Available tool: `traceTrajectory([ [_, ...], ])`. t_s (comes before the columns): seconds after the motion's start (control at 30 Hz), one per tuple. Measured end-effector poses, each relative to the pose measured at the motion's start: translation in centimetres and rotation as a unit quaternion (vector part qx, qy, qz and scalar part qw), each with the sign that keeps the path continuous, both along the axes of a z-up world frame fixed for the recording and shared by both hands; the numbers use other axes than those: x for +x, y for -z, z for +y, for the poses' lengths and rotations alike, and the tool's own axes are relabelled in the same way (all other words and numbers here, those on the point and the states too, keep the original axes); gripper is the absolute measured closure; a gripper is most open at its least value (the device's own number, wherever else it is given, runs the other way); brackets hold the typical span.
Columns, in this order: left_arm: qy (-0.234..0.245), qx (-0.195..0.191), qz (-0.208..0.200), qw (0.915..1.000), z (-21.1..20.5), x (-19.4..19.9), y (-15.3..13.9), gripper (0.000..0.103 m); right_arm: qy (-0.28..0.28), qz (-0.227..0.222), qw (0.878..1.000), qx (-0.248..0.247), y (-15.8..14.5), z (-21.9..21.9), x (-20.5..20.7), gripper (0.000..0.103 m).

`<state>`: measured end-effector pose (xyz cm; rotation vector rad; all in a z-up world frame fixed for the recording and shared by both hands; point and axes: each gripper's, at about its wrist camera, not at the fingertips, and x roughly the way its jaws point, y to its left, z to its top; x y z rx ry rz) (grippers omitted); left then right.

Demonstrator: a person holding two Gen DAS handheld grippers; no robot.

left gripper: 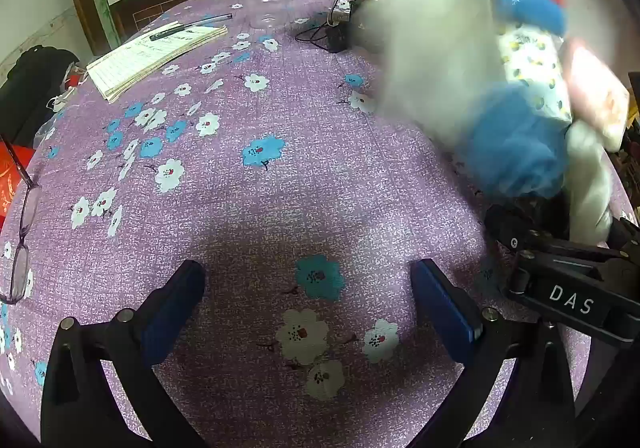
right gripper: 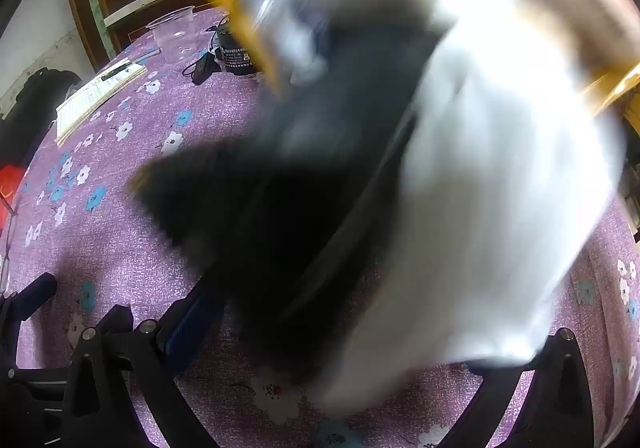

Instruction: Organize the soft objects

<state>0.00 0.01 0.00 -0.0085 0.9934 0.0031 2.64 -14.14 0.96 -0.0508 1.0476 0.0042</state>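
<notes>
Soft things in a blurred heap at the right of the purple flowered desk (left gripper: 280,200).

The left gripper (left gripper: 308,312) hovers low, jaws wide and empty. The right gripper (right gripper: 340,348) has a blurred black and white cloth (right gripper: 480,188) between its jaws; whether they grip it I cannot tell. A notebook (left gripper: 156,56) and plastic cup (left gripper: 266,0) sit far left.

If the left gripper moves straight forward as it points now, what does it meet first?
The left gripper is open over bare purple tablecloth. Straight ahead, probably the clear plastic cup first, though depth is unclear.
</notes>
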Motion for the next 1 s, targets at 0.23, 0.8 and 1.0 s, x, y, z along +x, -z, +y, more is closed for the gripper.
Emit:
traceTrajectory([
  [0.23, 0.000, 0.001, 0.000, 1.0000, -0.01, 0.00, 0.00, 0.000, 0.000, 0.000, 1.000, 0.001, -0.09, -0.12, -0.04, 0.000],
  [0.8, 0.000, 0.001, 0.000, 1.0000, -0.01, 0.00, 0.00, 0.000, 0.000, 0.000, 1.000, 0.001, -0.07, -0.17, -0.38, 0.000],
  [1.0, 0.000, 0.001, 0.000, 1.0000, -0.01, 0.00, 0.00, 0.000, 0.000, 0.000, 1.000, 0.000, -0.08, -0.17, -0.39, 0.000],
])
